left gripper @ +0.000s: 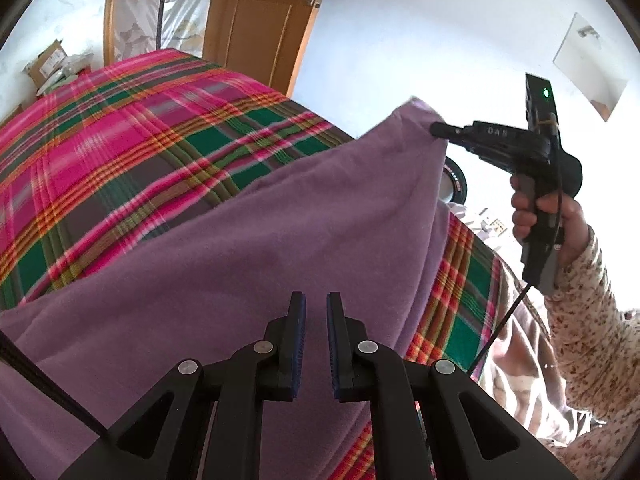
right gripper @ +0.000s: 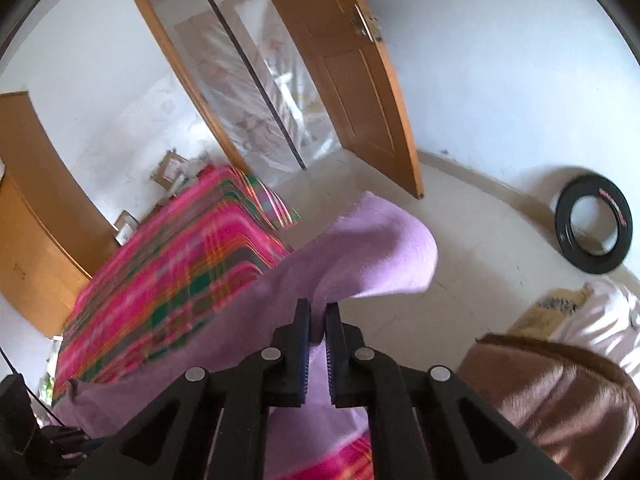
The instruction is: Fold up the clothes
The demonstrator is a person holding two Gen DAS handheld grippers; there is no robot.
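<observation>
A purple fleece garment (left gripper: 248,240) lies spread on a bed with a pink and green plaid cover (left gripper: 120,136). My left gripper (left gripper: 316,304) hovers just above the garment's near part, its jaws a little apart with nothing between them. My right gripper (right gripper: 318,312) is shut on a corner of the purple garment (right gripper: 360,248) and holds it lifted above the bed's right edge. In the left wrist view the right gripper (left gripper: 438,130) pinches that raised corner, held by a hand in a floral sleeve.
A wooden door (right gripper: 360,80) stands open beyond the bed, with a plastic-draped doorway (right gripper: 256,92) beside it. A black tyre (right gripper: 592,224) leans on the wall at the right. A brown fuzzy item (right gripper: 560,396) and pale cloth (right gripper: 600,320) lie at lower right. Boxes (left gripper: 48,64) sit behind the bed.
</observation>
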